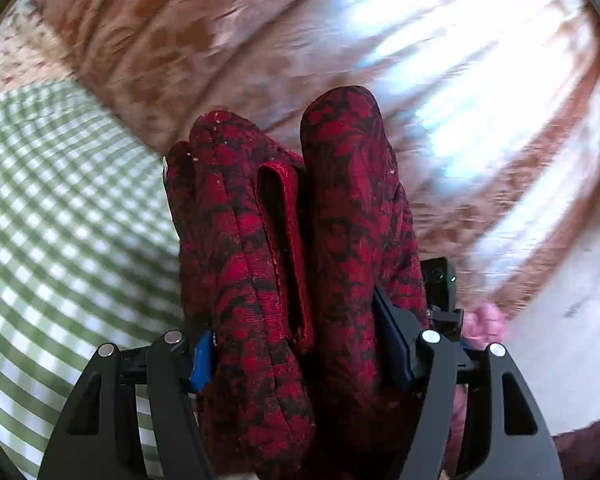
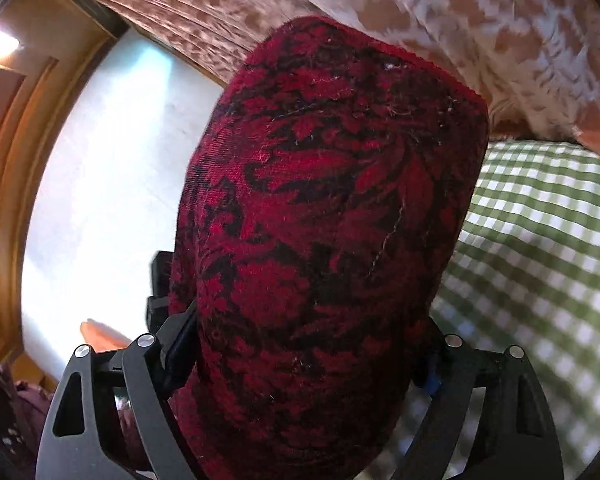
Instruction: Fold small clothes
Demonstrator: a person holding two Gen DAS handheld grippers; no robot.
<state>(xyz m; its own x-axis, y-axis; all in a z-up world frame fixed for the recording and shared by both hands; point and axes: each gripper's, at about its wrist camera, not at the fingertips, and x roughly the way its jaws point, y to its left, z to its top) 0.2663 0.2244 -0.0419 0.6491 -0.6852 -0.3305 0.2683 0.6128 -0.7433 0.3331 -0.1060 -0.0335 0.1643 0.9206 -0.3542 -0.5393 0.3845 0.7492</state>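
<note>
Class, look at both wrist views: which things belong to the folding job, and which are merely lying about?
Part of the job:
- red and black garment, bunched
- left tool, clamped on it
- right tool, clamped on it

Merely about:
- green checked sheet
- brown patterned blanket
- pink cloth

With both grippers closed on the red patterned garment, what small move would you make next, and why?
Probably lower the red garment onto the green checked sheet. The left gripper pinches several bunched folds and the right gripper a thick wad, both apparently lifted off the sheet, so the bundle seems ready to set down flat.
</note>
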